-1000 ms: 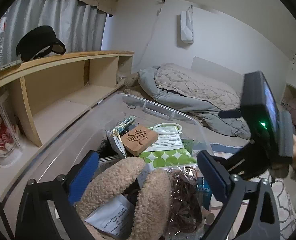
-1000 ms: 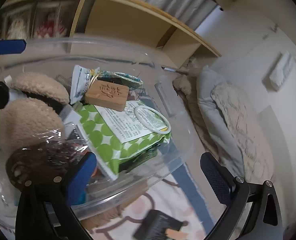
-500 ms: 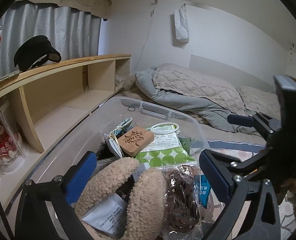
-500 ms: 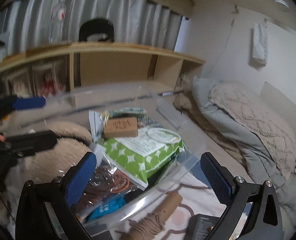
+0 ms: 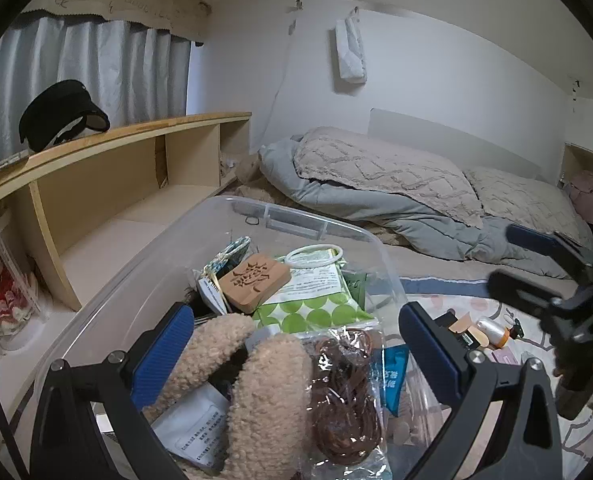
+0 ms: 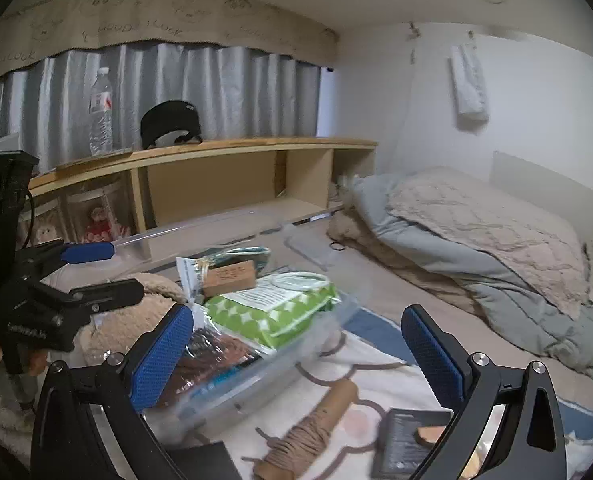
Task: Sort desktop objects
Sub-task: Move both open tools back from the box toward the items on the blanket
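bedroom floor bedding with a printed blanket [image 6: 360, 364] carries a clear plastic bin [image 5: 380, 248], packed with sorted things. inside it, a carved wooden block [image 5: 255, 281] lies on top near the middle, touching a green-dotted packet [image 5: 312, 312] at its 4 o'clock; a white ring [image 5: 314, 254] rests on that packet's white label. fluffy beige earmuffs [image 5: 256, 380] fill the near end of the bin, with a clear bag of brown rubber bands [image 5: 344, 392] just beside them at 3 o'clock.

left hand-held gripper [image 5: 296, 340] hangs over the near end of the bin, blue-padded jaws spread wide and gripping nothing. right hand-held gripper [image 6: 296, 344] hovers over the blanket just outside the bin's right wall, jaws also spread wide and empty; in the left wrist view it shows at 3 o'clock [image 5: 544, 272].

on the blanket outside the bin, a spool of twine [image 6: 316, 428] lies at the right camera's 6 o'clock, and a dark box [image 6: 408, 440] lies near it at 4 o'clock.

farther out, a wooden shelf [image 6: 224, 168] runs along the curtain, bearing a black cap [image 6: 170, 122] and a water bottle [image 6: 101, 112]. a rumpled grey quilt [image 6: 476, 232] lies on the bed at 2 o'clock.
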